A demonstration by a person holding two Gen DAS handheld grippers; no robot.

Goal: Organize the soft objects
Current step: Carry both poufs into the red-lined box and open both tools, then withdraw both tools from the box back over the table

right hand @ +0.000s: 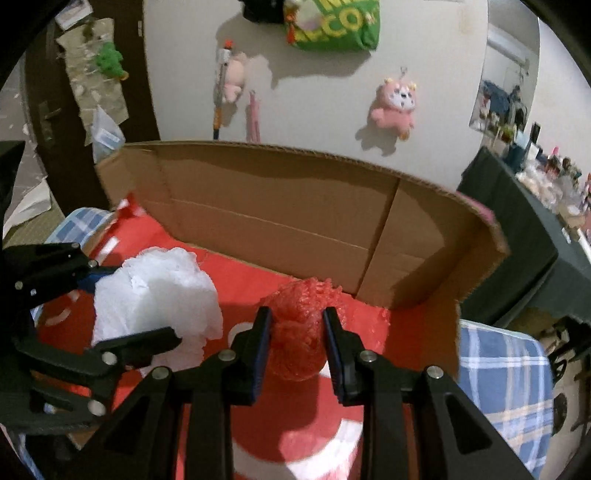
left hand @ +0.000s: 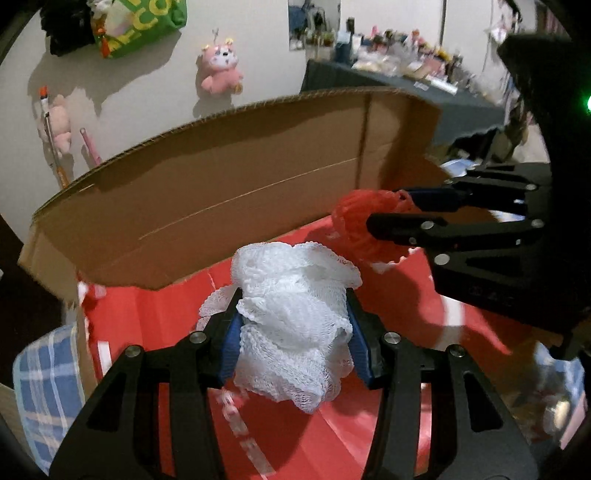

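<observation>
My left gripper (left hand: 293, 328) is shut on a white mesh bath sponge (left hand: 295, 325) and holds it over the red floor of an open cardboard box (left hand: 229, 192). My right gripper (right hand: 297, 332) is shut on a red mesh bath sponge (right hand: 301, 332), also over the box floor. In the left wrist view the right gripper (left hand: 384, 210) holds the red sponge (left hand: 356, 221) to the right of the white one. In the right wrist view the left gripper (right hand: 140, 302) and the white sponge (right hand: 159, 295) are at the left.
The box's brown back flap (right hand: 280, 218) stands upright behind both sponges. A blue checked cloth (right hand: 498, 373) lies under the box. Pink plush toys (right hand: 393, 105) and a green bag (right hand: 332, 26) hang on the wall. A cluttered dark table (left hand: 406, 85) stands at the right.
</observation>
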